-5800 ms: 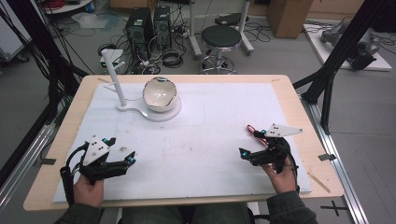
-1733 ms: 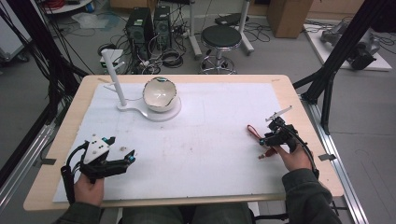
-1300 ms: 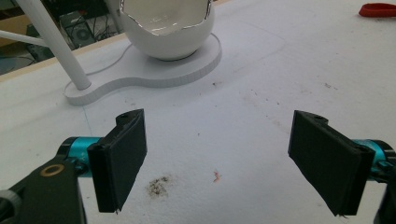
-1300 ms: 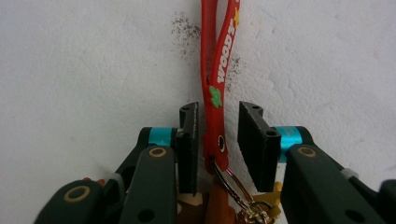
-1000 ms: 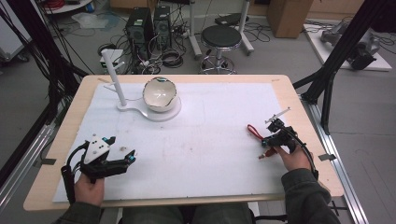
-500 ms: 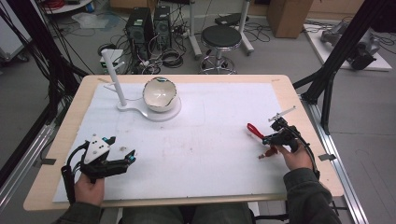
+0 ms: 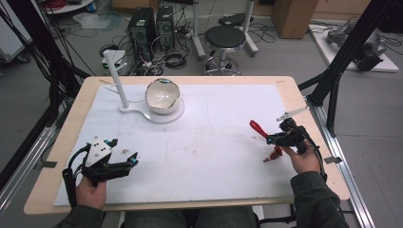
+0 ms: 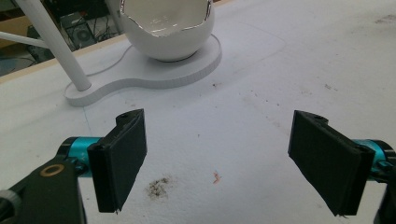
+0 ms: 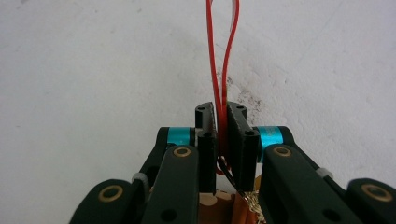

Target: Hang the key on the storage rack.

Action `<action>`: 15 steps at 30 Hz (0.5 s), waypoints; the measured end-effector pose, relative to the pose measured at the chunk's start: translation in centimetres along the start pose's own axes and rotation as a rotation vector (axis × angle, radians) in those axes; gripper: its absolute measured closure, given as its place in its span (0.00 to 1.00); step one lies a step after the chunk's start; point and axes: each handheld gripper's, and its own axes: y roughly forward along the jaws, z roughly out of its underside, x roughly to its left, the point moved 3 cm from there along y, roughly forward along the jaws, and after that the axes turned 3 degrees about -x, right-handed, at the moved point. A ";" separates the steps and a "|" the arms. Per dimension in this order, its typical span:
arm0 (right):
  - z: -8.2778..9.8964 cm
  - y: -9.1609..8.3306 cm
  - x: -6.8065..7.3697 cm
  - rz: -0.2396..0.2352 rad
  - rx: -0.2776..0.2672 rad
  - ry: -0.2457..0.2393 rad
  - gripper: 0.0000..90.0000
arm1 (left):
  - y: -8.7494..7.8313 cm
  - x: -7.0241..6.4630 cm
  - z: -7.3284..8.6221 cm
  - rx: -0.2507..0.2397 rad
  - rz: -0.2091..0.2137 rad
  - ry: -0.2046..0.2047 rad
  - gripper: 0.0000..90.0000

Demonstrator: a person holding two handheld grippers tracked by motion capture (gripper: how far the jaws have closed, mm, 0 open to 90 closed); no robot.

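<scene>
High view: shows pick-up as done, transfer and placement as outstanding. Places right gripper (image 7: 269, 139) at the right side of the white mat (image 7: 214, 161), well apart from the stand (image 7: 157, 115) at the far left.

Right gripper view: shows jaws of right gripper (image 9: 222, 116) clenched on the red loop (image 9: 223, 46), gripping low on the loop, near its root. Leaves most of the loop projecting forward past the pads, both strands close together and narrow.

Appearance of the carried item: thin red loop (image 7: 257, 128) sticking out ahead of the jaws; small brownish ornament (image 7: 273, 154) hanging beneath the gripper, with a wooden-looking piece and gold trim visible behind the pads. Contact between ornament and mat: cannot tell.

Left gripper view: shows left gripper (image 8: 219, 140) released, pads wide apart, nothing between them, aimed toward the stand with its post (image 8: 56, 44) and broken-edged white cup (image 8: 163, 28).

Remaining, as a judgement: carry across the mat to the stand, then hang the loop or set the ornament down there. Destination not confirmed by the pictures.
</scene>
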 end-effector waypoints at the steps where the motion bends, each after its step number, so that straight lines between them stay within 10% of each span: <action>1: -0.1 -0.1 0.0 -0.003 -0.011 -0.014 0.92 | 0.0 0.0 0.0 -0.001 0.002 0.004 0.22; 15: -2.2 -1.8 2.1 -0.030 -0.097 -0.062 0.92 | -0.1 0.1 0.0 0.002 0.001 0.004 0.22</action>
